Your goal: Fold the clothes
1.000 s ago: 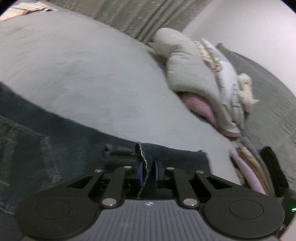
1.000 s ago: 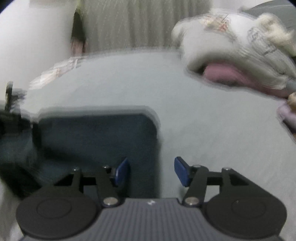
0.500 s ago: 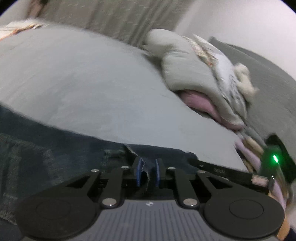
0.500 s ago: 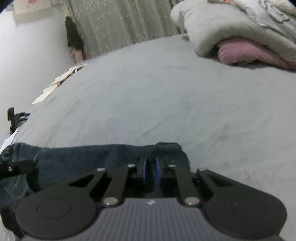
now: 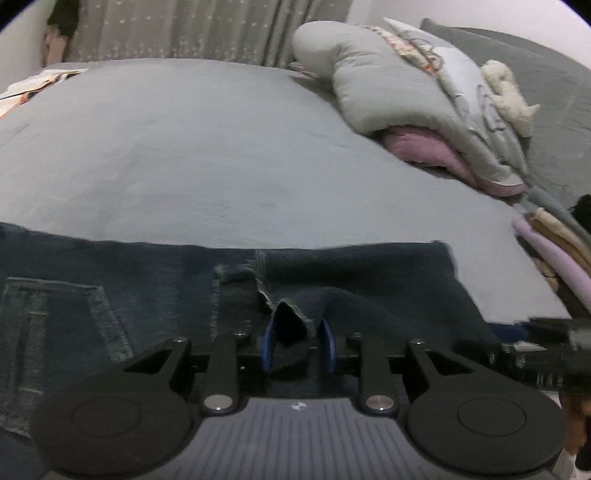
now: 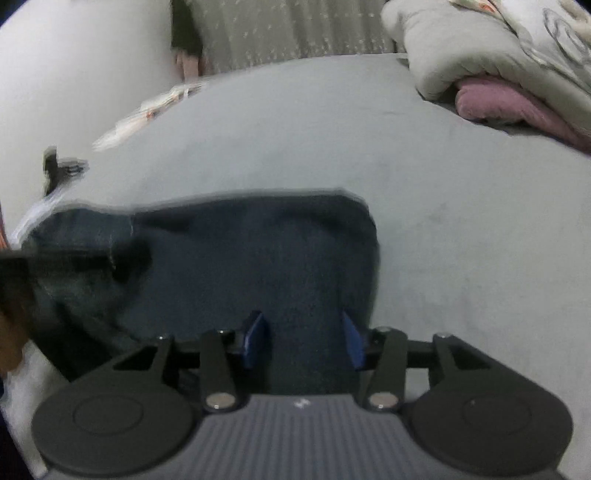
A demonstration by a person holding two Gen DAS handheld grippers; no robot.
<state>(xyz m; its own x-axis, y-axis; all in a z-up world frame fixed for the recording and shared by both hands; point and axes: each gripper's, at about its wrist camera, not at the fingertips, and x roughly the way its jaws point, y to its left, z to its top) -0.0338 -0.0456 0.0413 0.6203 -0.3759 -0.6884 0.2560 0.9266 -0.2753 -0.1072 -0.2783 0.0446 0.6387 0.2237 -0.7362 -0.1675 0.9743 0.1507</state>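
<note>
Both hand-held grippers were squeezed on the jeans a moment ago, and now their blue pads have let go and are spreading apart.

The bed [image 5: 221, 147] is the biggest thing, covered in a flat grey sheet. At its far right side sits a pile of bedding [image 5: 406, 96], grey and white with something pink tucked under it. A grey curtain [image 5: 207, 29] hangs behind the bed.

The jeans [image 5: 369, 280] lie flat on the near part of the bed, dark blue, folded over, with a back pocket showing at the left. Their right edge is a neat fold, seen in the right wrist view [image 6: 258, 251].

The left hand-held gripper [image 5: 297, 345] is opening. A frayed flap of the jeans stands between its pads, and it leans on the left pad only.

The right hand-held gripper [image 6: 303, 341] is opening too. It is wider apart, with the jeans under the gap and no cloth pinched.
</note>
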